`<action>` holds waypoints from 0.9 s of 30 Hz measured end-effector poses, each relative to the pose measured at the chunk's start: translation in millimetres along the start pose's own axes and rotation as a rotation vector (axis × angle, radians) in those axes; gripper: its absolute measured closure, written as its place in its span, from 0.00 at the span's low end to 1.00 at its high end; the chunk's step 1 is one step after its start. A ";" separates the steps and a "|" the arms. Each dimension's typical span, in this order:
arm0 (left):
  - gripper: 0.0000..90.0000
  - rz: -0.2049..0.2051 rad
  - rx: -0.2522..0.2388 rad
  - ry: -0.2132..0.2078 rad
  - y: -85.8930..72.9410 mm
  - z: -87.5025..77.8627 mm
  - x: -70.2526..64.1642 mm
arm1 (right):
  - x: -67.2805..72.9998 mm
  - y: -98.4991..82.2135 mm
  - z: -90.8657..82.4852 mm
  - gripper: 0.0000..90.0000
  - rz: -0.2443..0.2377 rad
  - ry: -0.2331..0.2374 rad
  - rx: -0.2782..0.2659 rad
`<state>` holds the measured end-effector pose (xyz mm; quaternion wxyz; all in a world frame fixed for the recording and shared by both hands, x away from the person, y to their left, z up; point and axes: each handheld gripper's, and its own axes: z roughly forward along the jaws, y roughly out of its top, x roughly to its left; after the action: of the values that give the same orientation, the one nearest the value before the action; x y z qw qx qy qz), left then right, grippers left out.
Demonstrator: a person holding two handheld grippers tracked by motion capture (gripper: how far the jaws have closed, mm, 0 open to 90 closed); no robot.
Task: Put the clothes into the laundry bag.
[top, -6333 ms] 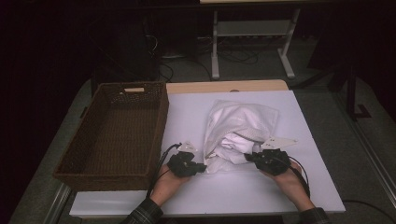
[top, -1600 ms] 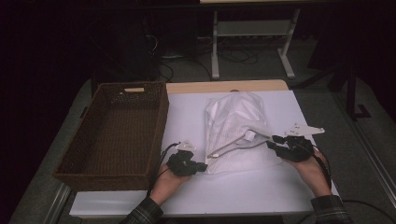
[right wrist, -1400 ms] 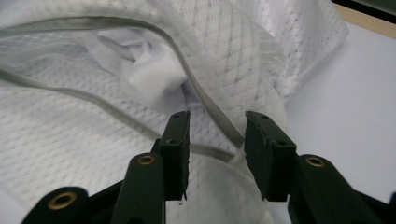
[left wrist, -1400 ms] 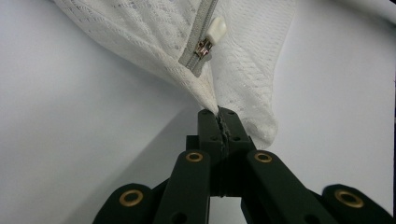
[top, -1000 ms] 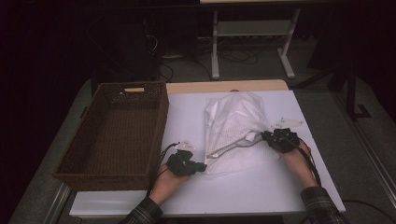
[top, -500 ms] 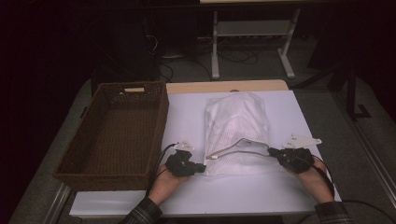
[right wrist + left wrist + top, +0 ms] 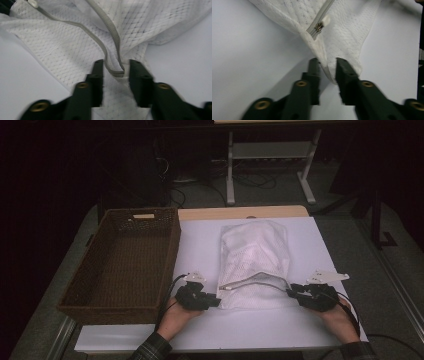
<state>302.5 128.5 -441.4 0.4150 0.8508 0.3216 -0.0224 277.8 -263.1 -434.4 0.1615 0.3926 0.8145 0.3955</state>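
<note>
Both grippers sit at the near corners of the white mesh laundry bag [image 7: 255, 262], which lies flat mid-table beside the wicker basket [image 7: 125, 265]. Left gripper [image 7: 326, 62] and right gripper [image 7: 113, 64] have just been opening; their jaws now stand narrowly parted, a bag corner between them but no longer pinched. Judged step: releasing after spreading the bag; next move likely calls for regripping near the zipper pull [image 7: 320, 25].

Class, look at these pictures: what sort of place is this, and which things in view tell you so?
Probably a workshop or lab set up for recording, not a home: a white-topped table with a wicker basket and mesh bag, a metal stand and loose cables on the dark floor behind.
</note>
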 end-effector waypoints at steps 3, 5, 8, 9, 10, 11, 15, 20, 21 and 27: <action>0.60 0.009 -0.024 0.005 1.0 -4.1 -4.1 | 1.4 -3.8 -5.5 0.47 0.030 -0.008 -0.026; 0.53 0.025 -0.041 0.014 3.8 -5.9 -7.3 | 2.3 -6.9 -8.5 0.33 0.063 -0.002 -0.039; 0.48 0.055 -0.060 0.030 8.2 -9.5 -11.5 | 5.0 -12.2 -11.2 0.24 0.082 -0.010 -0.039; 0.48 0.061 -0.065 0.031 9.6 -10.7 -12.0 | 6.4 -13.9 -12.0 0.22 0.077 -0.021 -0.040; 0.46 0.065 -0.072 0.032 10.9 -11.4 -12.5 | 7.5 -15.3 -12.8 0.20 0.074 -0.022 -0.036; 0.46 0.071 -0.074 0.028 12.9 -11.9 -13.3 | 8.4 -16.4 -13.7 0.18 0.076 -0.024 -0.036; 0.45 0.103 -0.080 0.031 20.7 -12.6 -17.6 | 9.1 -20.2 -17.5 0.17 0.084 -0.029 -0.044; 0.48 0.145 -0.081 0.022 33.8 -8.7 -23.7 | 7.7 -24.0 -19.5 0.17 0.098 -0.031 -0.044; 0.49 0.149 -0.083 0.018 36.6 -7.4 -25.4 | 7.5 -24.0 -19.4 0.17 0.100 -0.031 -0.044; 0.52 0.187 -0.083 0.013 52.2 0.0 -31.7 | 5.5 -24.6 -19.5 0.17 0.106 -0.026 -0.041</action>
<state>307.0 88.3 -395.6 0.4481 0.8593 0.2439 0.0351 250.4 -278.3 -440.8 0.1589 0.4371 0.7820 0.4150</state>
